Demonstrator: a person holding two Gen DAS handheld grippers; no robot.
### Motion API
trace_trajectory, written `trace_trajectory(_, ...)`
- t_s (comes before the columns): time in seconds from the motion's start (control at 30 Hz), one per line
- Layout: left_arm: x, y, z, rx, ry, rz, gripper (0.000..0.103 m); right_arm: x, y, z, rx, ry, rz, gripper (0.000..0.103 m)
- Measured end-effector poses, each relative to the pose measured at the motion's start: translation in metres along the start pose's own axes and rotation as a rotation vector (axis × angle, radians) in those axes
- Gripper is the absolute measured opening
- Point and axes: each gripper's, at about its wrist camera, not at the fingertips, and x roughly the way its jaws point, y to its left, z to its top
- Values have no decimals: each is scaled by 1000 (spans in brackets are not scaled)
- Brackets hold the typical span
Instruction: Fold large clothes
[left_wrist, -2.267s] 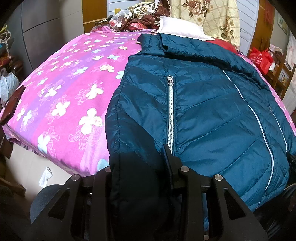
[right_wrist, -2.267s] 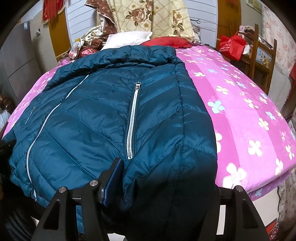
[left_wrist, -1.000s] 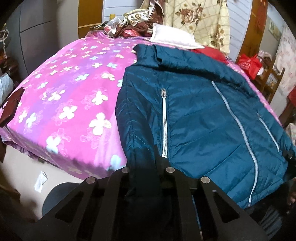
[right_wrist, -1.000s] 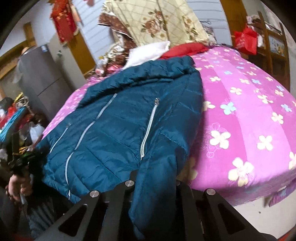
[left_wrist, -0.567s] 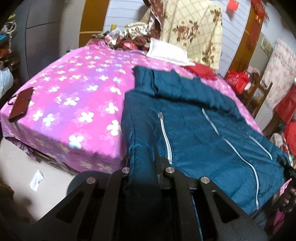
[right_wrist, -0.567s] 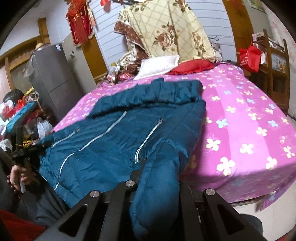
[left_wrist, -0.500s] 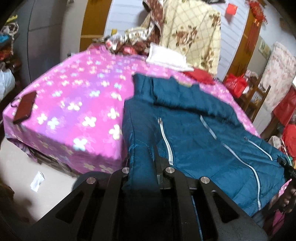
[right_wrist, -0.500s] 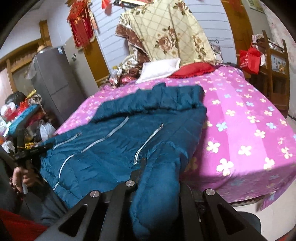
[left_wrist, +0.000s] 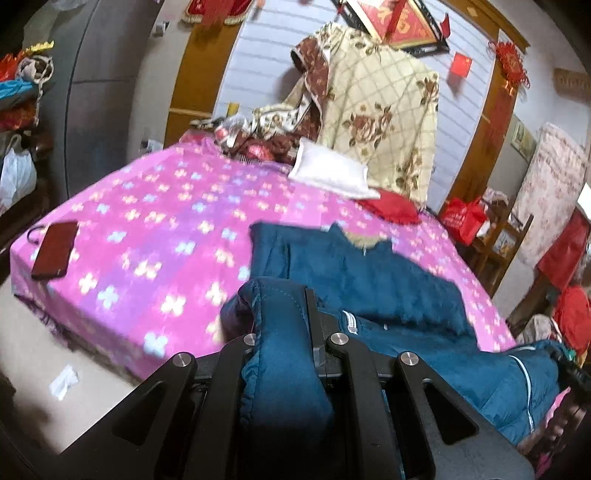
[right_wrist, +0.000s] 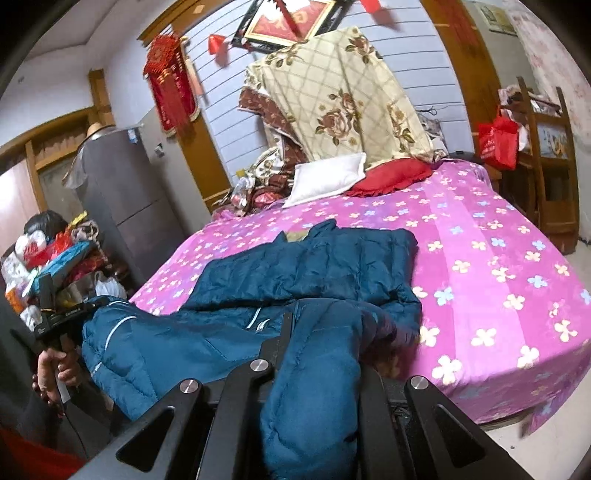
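A: How much room does the bed (left_wrist: 155, 206) give? The teal jacket (right_wrist: 325, 266) lies on the near half of the pink flowered cover. Its collar end rests flat toward the middle, and its lower hem is lifted off the bed's near edge.

B: Beyond the collar the cover runs bare up to the white pillow (right_wrist: 325, 177) and the red pillow (right_wrist: 391, 177) at the head. To one side a dark phone (left_wrist: 55, 251) lies near the bed's corner, well apart from the jacket. A wooden chair (right_wrist: 550, 177) stands off the other side.

A: And the grippers?

B: The left gripper (left_wrist: 295, 332) is clamped tight on one hem corner. The right gripper (right_wrist: 321, 347) is clamped tight on the other, with padded fabric bunched between the fingers of each. In the right wrist view a hand (right_wrist: 55, 365) grips the left tool's handle.

A: What differs from a second ago?

B: Then the jacket lay spread flat, with its zips showing full length. Now both corners have risen and the lower part sags in a fold over the upper part.
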Motion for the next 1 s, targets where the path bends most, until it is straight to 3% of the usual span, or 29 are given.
trace_trajectory(0.3,59,-31,69,71,-87,38,6,37,-14,70,-26,-121,3,7)
trace_trajectory(0.53,164,-54,88,221,-130,164,7,133,-53,115,6,-115,-58,7)
trace_trajectory(0.83,313,-53,124,200,51,255,7,278,-107,155,80,40,-220,7)
trace_trajectory(1.0,378,-43,113,175,170,326,7,341,-125,166,56,115,-267,7)
